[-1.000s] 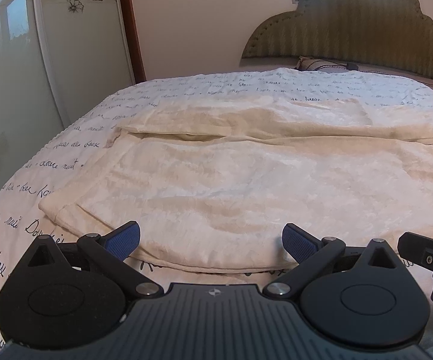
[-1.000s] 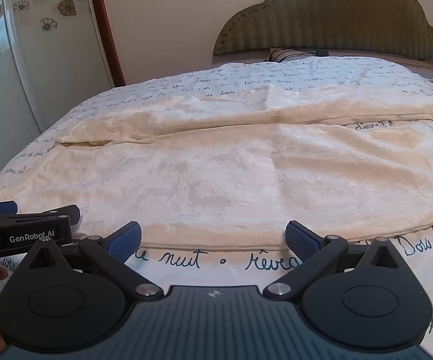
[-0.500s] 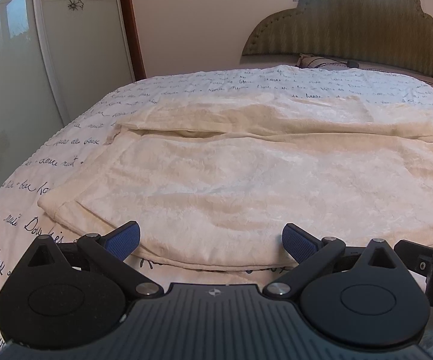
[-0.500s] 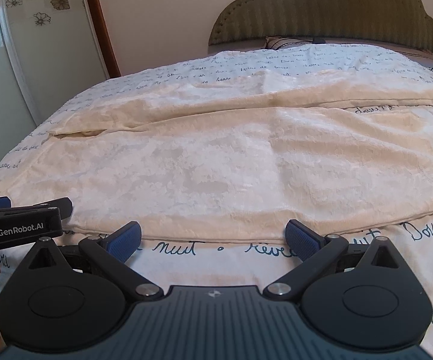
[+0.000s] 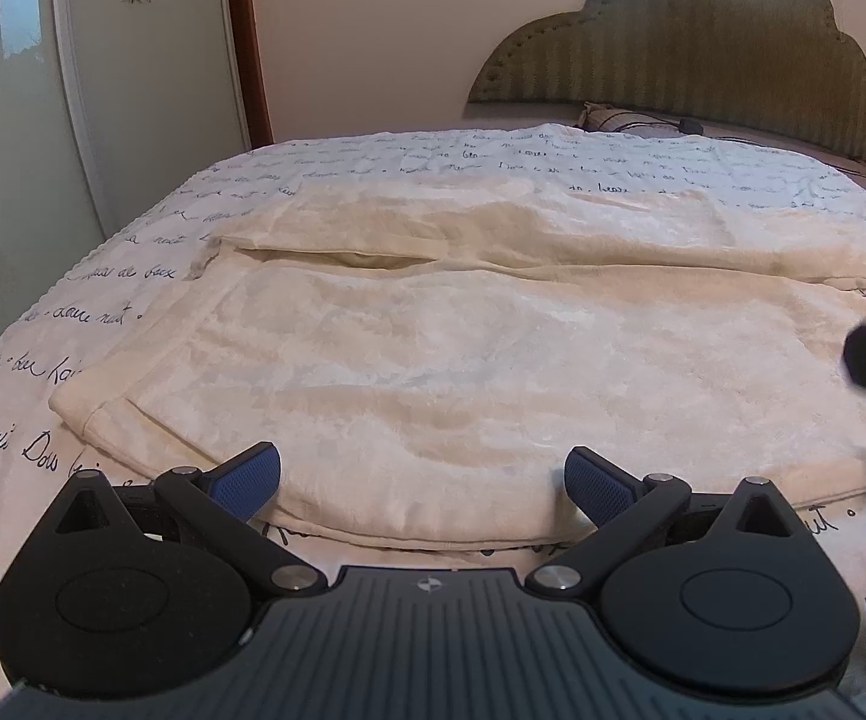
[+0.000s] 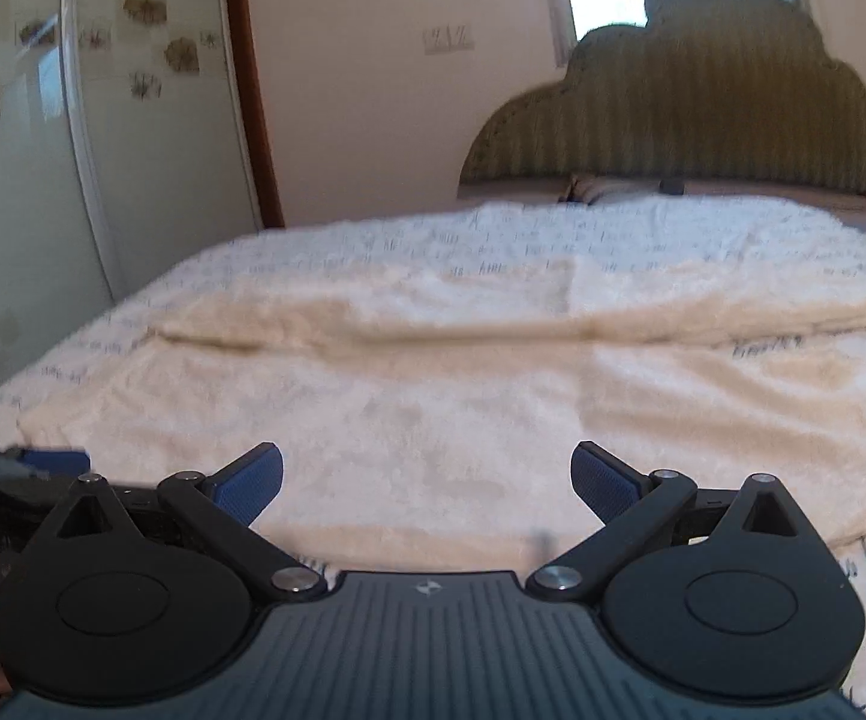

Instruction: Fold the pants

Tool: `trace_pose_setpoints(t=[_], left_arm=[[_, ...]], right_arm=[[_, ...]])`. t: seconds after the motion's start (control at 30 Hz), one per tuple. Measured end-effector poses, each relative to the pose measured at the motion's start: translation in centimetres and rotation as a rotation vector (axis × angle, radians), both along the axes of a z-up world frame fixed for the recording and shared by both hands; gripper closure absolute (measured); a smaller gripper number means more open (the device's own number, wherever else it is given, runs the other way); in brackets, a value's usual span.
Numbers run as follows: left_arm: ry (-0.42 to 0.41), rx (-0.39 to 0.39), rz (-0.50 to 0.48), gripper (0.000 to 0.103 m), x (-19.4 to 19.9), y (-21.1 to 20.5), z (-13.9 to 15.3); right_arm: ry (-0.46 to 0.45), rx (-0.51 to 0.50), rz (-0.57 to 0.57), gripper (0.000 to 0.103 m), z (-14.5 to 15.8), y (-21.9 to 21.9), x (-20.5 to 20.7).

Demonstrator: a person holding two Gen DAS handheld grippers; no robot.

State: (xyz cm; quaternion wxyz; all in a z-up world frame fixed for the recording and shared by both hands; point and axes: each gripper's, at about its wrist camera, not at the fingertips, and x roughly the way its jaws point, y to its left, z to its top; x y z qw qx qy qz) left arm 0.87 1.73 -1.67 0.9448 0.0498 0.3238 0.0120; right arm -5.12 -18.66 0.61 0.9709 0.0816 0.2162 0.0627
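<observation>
Cream pants (image 5: 433,354) lie flat across the bed (image 5: 463,150). The left gripper (image 5: 423,480) hovers at their near hem, fingers apart. Only the blurred right view shows the far leg's end; the right gripper (image 6: 427,480) gapes over the fabric.

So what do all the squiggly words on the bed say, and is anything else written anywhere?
"nuit": dark cursive on the white bedspread, left wrist view.
"Dou…": a cut-off word on the bedspread near the cream pants.
Other bedspread script: too loopy or small to read.
Right wrist view: all writing is blurred.
Left gripper and right gripper, both open: only a small logo mark, no words.
</observation>
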Motion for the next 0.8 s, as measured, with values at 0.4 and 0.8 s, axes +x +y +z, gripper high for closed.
trace_pose_setpoints(t=[0.4, 0.8], left_arm=[[-0.109, 0.024, 0.084, 0.000, 4.9, 2.2, 2.3], [-0.008, -0.006, 0.130, 0.000, 9.2, 4.5, -2.3]], right_arm=[[-0.057, -0.115, 0.222, 0.000, 2.5, 0.5, 7.6], [-0.143, -0.576, 0.381, 0.001, 2.0, 8.0, 23.6]])
